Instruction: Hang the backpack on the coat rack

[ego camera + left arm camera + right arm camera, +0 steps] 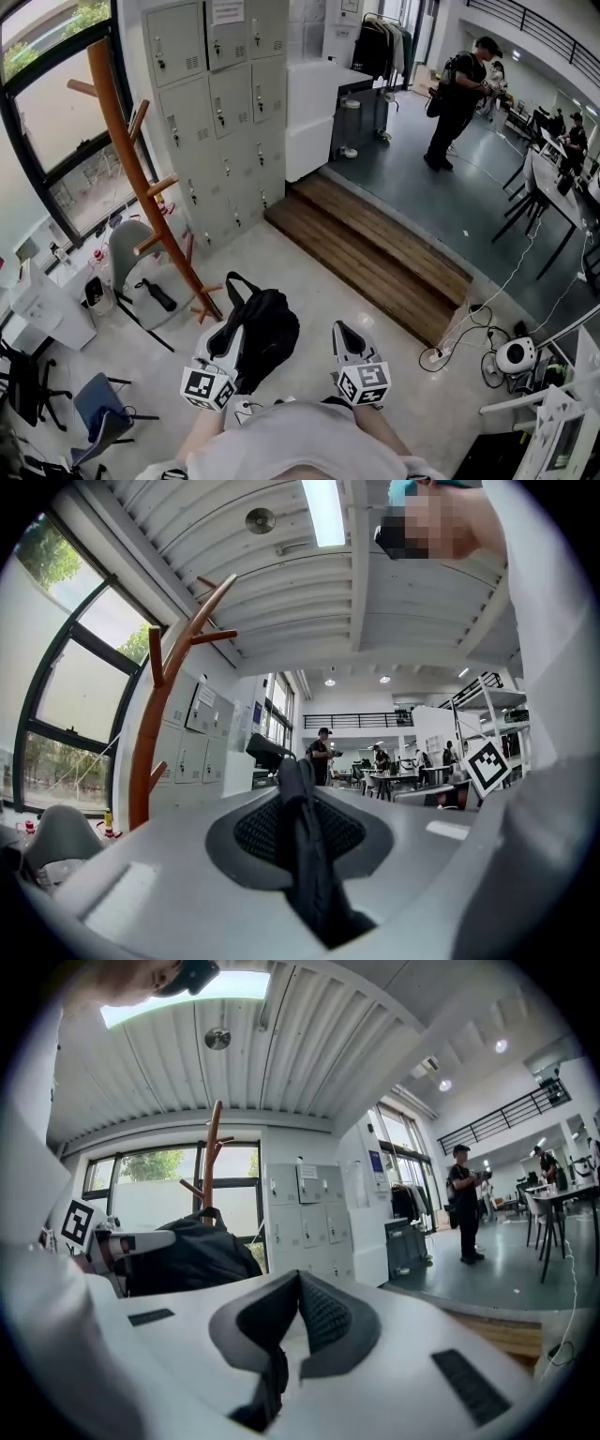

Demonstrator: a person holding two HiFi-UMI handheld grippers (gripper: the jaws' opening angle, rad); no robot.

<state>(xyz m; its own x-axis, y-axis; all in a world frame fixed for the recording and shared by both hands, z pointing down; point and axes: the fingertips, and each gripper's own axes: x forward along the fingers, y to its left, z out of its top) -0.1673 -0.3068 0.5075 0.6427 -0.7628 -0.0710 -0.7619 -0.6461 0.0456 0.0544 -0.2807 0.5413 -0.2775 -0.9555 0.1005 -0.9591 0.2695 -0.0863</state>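
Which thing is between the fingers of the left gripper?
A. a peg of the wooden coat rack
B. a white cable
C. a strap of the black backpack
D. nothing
C: the left gripper view shows a black strap pinched between the fingers of the left gripper, and the head view shows the backpack beside it.

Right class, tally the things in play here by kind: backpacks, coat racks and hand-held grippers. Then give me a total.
Backpack: 1
Coat rack: 1
Grippers: 2 (left gripper, right gripper)
Total: 4
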